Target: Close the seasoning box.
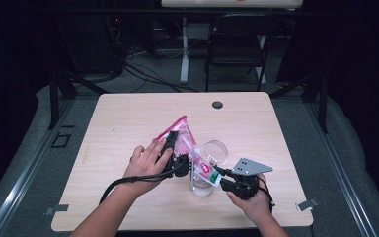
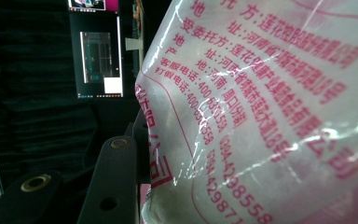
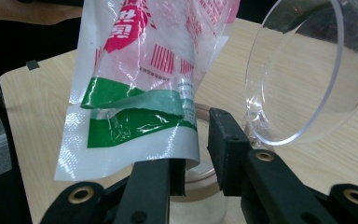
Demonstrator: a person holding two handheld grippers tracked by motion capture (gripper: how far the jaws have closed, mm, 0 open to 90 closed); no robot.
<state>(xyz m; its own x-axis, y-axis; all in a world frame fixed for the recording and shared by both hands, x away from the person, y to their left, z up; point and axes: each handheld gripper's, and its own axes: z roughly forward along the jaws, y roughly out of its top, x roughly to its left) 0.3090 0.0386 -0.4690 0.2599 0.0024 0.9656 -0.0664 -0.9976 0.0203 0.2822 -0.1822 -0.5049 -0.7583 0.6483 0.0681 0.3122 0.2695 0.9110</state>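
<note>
A clear plastic bag (image 1: 187, 148) printed in pink and green, with white contents, is held tilted above the middle of the wooden table (image 1: 128, 118), its pink upper end raised toward the far left and its green-printed lower corner pointing down over the mouth of a glass jar (image 1: 203, 187). The jar stands upright on the table directly beneath that corner, and its round clear lid (image 1: 216, 151) is swung open, standing on edge just behind and to the right of the mouth. The left gripper (image 1: 170, 148) grasps the upper part of the bag; in the left gripper view the printed film (image 2: 261, 112) presses against the one visible black jaw. The right gripper (image 3: 198, 158) sits at the bag's lower corner over the jar; its jaws stand apart with a visible gap, the film's edge (image 3: 135, 126) lying against the left jaw and the other jaw clear of it, so the grasp is released. A small dark round cap (image 1: 217, 104) sits in the table near the far edge.
</note>
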